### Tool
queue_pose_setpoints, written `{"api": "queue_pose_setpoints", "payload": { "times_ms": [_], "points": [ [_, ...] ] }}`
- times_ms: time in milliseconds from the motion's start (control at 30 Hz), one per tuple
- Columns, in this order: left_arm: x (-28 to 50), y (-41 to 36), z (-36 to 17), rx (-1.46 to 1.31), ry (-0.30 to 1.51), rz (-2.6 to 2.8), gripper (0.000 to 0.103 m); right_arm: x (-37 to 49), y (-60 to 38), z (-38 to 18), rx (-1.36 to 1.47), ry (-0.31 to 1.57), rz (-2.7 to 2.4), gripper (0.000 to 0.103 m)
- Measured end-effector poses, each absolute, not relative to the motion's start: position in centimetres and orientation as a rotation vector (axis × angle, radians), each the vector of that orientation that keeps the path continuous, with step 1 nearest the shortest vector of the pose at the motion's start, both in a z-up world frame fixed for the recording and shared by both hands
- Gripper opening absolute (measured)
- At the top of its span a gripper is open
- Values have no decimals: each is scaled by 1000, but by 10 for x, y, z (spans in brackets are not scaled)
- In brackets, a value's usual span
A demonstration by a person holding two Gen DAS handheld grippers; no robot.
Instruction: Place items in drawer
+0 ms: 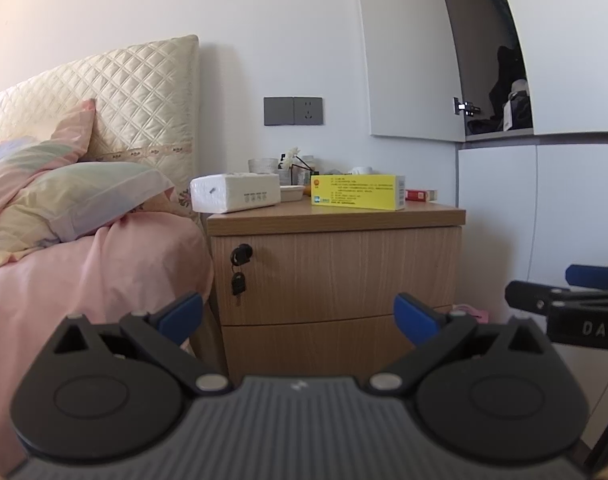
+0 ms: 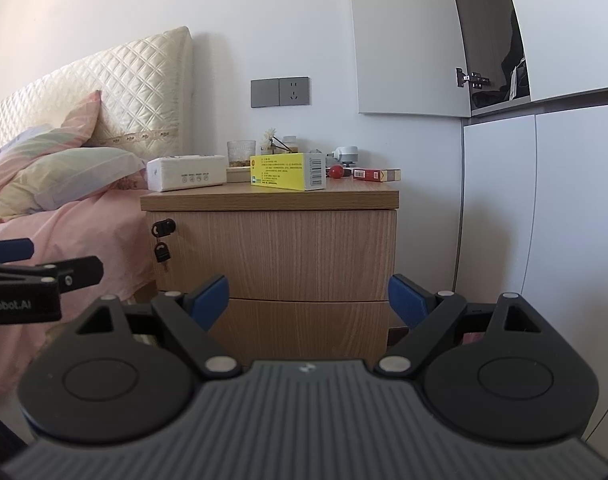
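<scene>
2 grippers face a wooden nightstand (image 1: 335,276) that stands between a bed (image 1: 84,288) and a white wardrobe wall. The left gripper (image 1: 298,318) has its blue-tipped fingers (image 1: 184,314) spread wide with nothing between them; the right gripper (image 2: 307,300) is likewise spread wide and empty, its fingers (image 2: 212,294) framing the seam between the 2 drawer fronts. Both hang well short of the nightstand, touching nothing.

The upper drawer (image 2: 280,254) is closed, with a black lock (image 2: 163,227) at its top left corner and a key (image 2: 162,254) dangling from it. The lower drawer (image 2: 304,326) is closed too.

All the items lie on the nightstand top, above and beyond the fingers of both grippers. A yellow box (image 2: 288,172) stands near the front edge, roughly in line with the gap of the right gripper. A white tissue pack (image 2: 186,173) lies to its left, at the corner nearest the bed. A red cigarette pack (image 2: 375,175) lies to the right of the yellow box, with a small red round object (image 2: 336,171) between them. Behind stand a glass cup (image 2: 241,153), a shallow tray (image 2: 238,174) and a small white flower (image 2: 269,136).

In the right wrist view the left gripper enters from the left edge, at about the height of the key.
</scene>
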State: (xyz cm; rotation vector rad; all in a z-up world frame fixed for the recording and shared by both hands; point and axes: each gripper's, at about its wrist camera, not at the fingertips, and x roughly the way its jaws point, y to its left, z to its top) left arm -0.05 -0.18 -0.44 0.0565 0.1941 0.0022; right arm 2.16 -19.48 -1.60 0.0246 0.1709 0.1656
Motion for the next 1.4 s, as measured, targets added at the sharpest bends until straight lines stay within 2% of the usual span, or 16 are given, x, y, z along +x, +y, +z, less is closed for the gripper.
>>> {"api": "queue_pose_setpoints", "payload": {
  "times_ms": [1400],
  "points": [
    [2, 2, 0, 65, 178, 10, 103, 21, -208, -15, 92, 158, 142, 89]
  ]
}}
